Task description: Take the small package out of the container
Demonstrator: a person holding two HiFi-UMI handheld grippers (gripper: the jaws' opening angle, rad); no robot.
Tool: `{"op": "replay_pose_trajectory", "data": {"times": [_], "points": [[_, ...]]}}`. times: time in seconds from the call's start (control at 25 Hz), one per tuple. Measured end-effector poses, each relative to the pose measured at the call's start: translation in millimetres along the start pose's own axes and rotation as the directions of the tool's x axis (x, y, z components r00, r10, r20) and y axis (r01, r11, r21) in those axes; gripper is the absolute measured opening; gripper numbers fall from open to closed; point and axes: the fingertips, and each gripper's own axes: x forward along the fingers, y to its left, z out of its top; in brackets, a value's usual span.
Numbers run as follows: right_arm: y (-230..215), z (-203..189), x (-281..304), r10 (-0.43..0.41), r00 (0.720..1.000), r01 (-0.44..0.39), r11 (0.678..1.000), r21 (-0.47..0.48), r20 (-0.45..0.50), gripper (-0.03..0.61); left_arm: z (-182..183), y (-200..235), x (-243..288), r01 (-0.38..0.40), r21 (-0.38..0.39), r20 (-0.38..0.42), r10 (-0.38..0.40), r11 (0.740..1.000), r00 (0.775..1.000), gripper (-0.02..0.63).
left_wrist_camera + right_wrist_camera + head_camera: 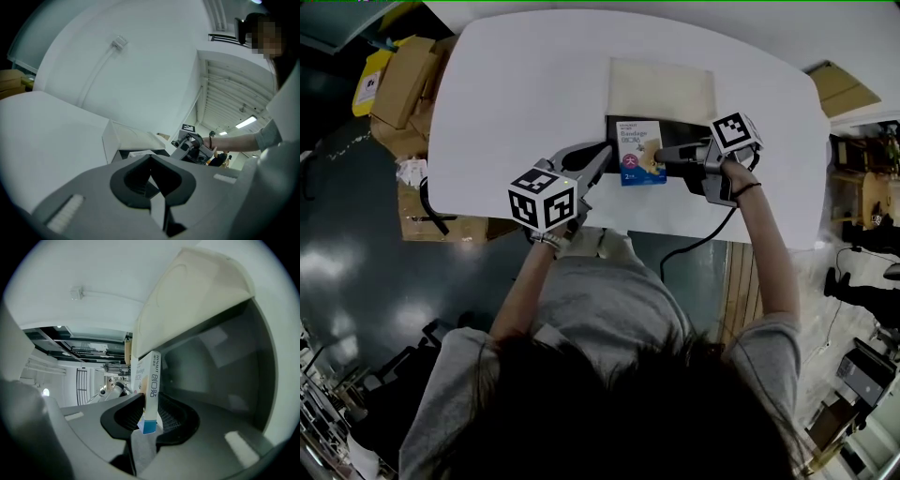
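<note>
Right gripper (149, 417) clamped edge-on on small package (153, 378) at black container (680, 132), from 3 o'clock — left gripper (602, 153) closed, empty, at 9 o'clock.

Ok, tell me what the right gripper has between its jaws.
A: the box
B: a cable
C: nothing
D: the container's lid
A: in the right gripper view, the right gripper has its pads pressed on both faces of the box, which stands edge-on with the container behind it.
</note>
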Motion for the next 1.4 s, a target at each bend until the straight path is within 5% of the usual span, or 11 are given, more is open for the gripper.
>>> {"op": "replay_pose_trajectory", "data": {"times": [0.36, 0.84, 1.4], "points": [[22.7, 3.7, -17.0, 0.153, 0.969, -0.145, 0.988, -0.055, 0.196, 0.114, 16.5, -1.3, -11.1, -0.019, 0.020, 0.044, 0.018, 1.000, 0.999, -0.003], [55.5, 13.1, -54.3, 0.341, 0.856, -0.290, 0.939, -0.186, 0.388, 0.114, 48.6, -9.4, -18.0, -0.026, 0.060, 0.121, 0.018, 0.998, 0.992, -0.004], [85.4, 19.0, -95.7, 0.498, 0.702, -0.388, 0.867, -0.313, 0.509, 0.114, 82.3, -27.9, -18.9, -0.028, 0.109, 0.200, 0.005, 0.994, 0.980, -0.005]]}}
